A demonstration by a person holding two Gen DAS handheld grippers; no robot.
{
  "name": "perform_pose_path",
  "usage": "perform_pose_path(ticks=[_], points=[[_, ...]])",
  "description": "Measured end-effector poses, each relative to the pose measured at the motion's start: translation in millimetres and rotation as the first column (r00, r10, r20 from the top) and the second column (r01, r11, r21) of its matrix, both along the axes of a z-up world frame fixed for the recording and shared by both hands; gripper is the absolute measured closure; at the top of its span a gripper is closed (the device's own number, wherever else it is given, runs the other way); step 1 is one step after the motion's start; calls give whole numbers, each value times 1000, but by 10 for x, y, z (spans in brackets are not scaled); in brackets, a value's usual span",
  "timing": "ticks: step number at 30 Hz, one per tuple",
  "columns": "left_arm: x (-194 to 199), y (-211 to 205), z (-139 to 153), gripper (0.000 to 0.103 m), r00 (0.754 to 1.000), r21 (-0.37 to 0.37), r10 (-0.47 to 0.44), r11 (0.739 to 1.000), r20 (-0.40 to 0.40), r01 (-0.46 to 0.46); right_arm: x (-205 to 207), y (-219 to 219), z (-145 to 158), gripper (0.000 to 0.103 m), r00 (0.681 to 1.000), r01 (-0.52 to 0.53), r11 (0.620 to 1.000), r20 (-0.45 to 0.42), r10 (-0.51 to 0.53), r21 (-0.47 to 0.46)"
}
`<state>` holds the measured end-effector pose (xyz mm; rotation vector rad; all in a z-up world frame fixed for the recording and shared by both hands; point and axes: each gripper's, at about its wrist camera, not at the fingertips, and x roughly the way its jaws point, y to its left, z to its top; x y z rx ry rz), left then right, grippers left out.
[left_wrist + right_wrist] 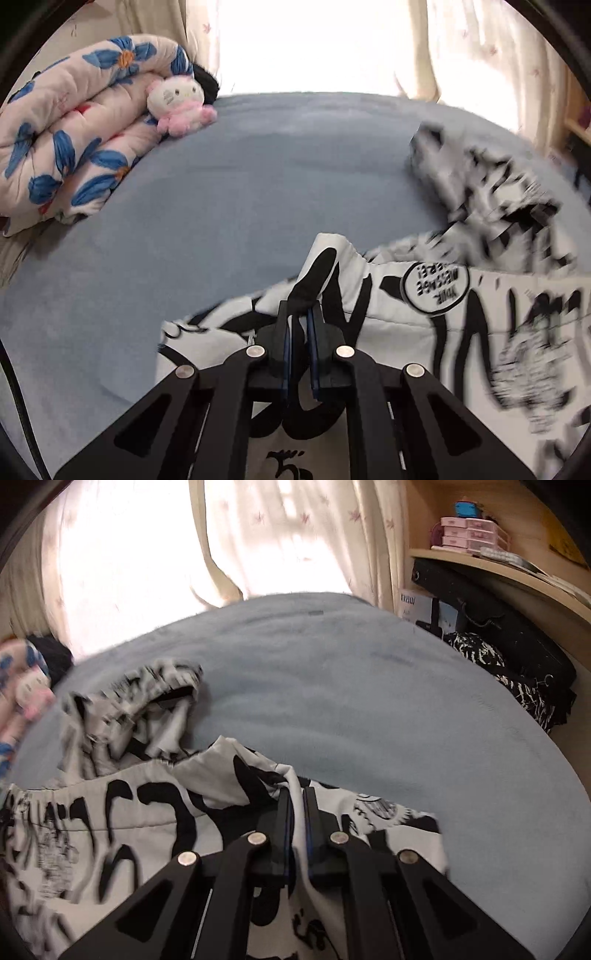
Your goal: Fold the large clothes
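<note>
A large white garment with black graffiti print [424,325] lies on the blue bed cover [229,206], its hood bunched at the far right. My left gripper [300,312] is shut on a lifted fold of this garment, and the cloth rises in a peak above the fingertips. In the right wrist view the same garment [122,823] spreads to the left, its hood [147,701] crumpled further off. My right gripper [294,794] is shut on another pinched fold of the garment near its right edge.
A rolled floral quilt [70,140] and a pink and white plush toy [177,107] sit at the bed's far left. Curtains [288,535] hang behind the bed [369,709]. A wooden shelf [498,565] with small pink drawers, a black case and dark printed cloth [517,686] stand at the right.
</note>
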<state>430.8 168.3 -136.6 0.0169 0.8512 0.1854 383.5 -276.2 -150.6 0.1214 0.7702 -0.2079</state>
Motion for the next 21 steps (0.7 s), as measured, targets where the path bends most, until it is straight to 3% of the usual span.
perform_pose_path(ticks=[1,4,7,10,12,16,18,21], points=[[37,32,-128,97,1000,4,16,1000,-18,-16,37,33,-91,97,1000,-5,1000,-20,5,-12],[70,172,-304,93,999,-92,39,995,-9,-40,144,28,-370,93,998,0,1000,-61,-1,-12],[66,312,-341,93,999,-186,37,982,3,-35,94,-144,-420,88,1000,5,995,-31,-2,99],[62,425,-368,92,999,-260,37,965,14,-32,63,-296,-471,75,1000,28,981,-18,-24,194],[50,421,-372,92,999,-262,36,965,17,-30,71,-304,-480,74,999,28,978,-22,-24,206],[49,401,-373,92,999,-251,32,968,7,-29,104,-210,-422,67,998,40,989,-60,-32,143],[44,329,-326,92,1000,-205,28,978,-13,-30,96,-190,-375,66,995,41,991,-94,-30,126],[3,130,-147,89,998,-75,8,997,-55,-13,9,-153,-219,66,992,58,993,-119,-45,105]])
